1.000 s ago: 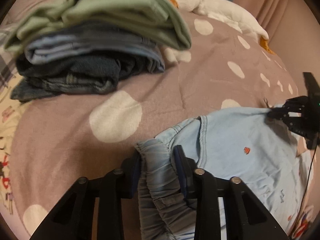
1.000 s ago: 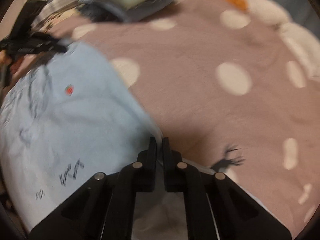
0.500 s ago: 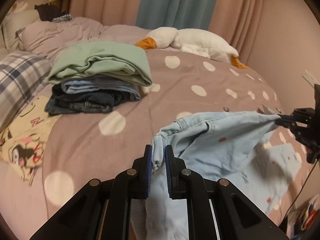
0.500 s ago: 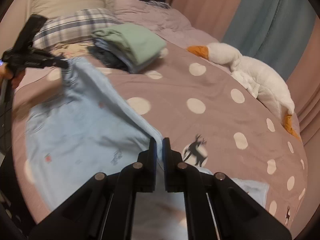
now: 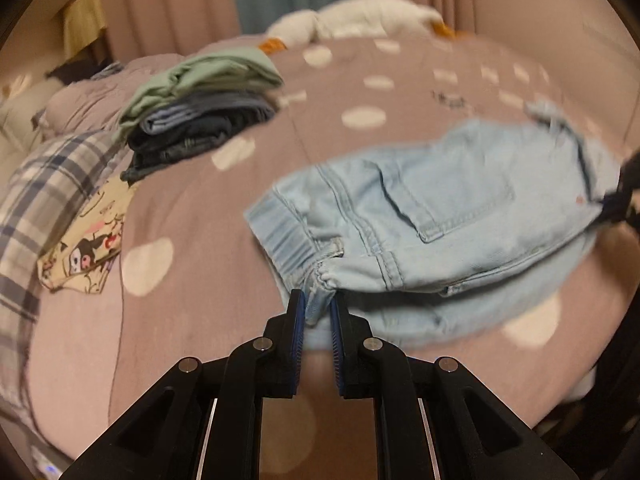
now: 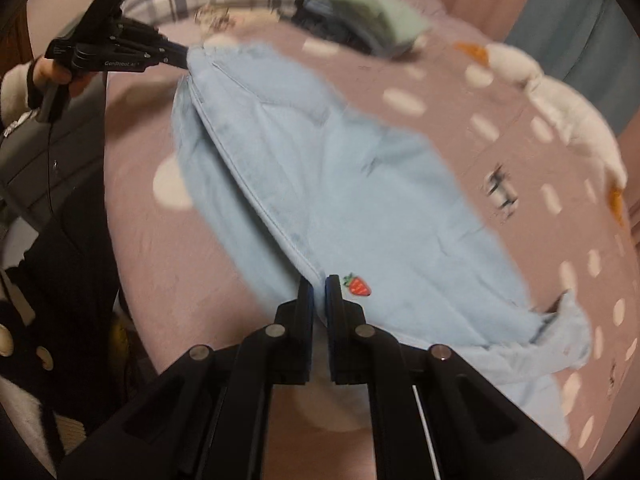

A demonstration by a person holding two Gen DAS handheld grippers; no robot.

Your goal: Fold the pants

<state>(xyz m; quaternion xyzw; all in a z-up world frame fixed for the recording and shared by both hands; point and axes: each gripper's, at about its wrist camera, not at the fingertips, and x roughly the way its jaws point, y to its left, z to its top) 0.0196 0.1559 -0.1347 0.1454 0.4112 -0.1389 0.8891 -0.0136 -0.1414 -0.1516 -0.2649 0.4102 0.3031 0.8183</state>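
Observation:
Light blue denim pants (image 5: 436, 216) with a back pocket and elastic waistband hang stretched above the mauve polka-dot bedspread (image 5: 192, 216). My left gripper (image 5: 318, 308) is shut on the gathered waistband. My right gripper (image 6: 319, 288) is shut on the pants' folded edge (image 6: 320, 184), beside a small strawberry patch (image 6: 359, 286). The left gripper also shows in the right wrist view (image 6: 176, 56), pinching the far corner of the pants. The right gripper shows as a dark blur at the right edge of the left wrist view (image 5: 624, 196). A lower layer of the pants sags beneath.
A stack of folded clothes (image 5: 200, 112) with a green item on top sits at the back left. A plaid pillow (image 5: 44, 196) and a cartoon-print cloth (image 5: 88, 236) lie at the left. A white goose plush (image 5: 360, 20) lies at the far side by the curtains.
Both grippers have swung the pants over, so the back pocket side now faces up in the left wrist view. The pants are stretched flatter between the two grippers.

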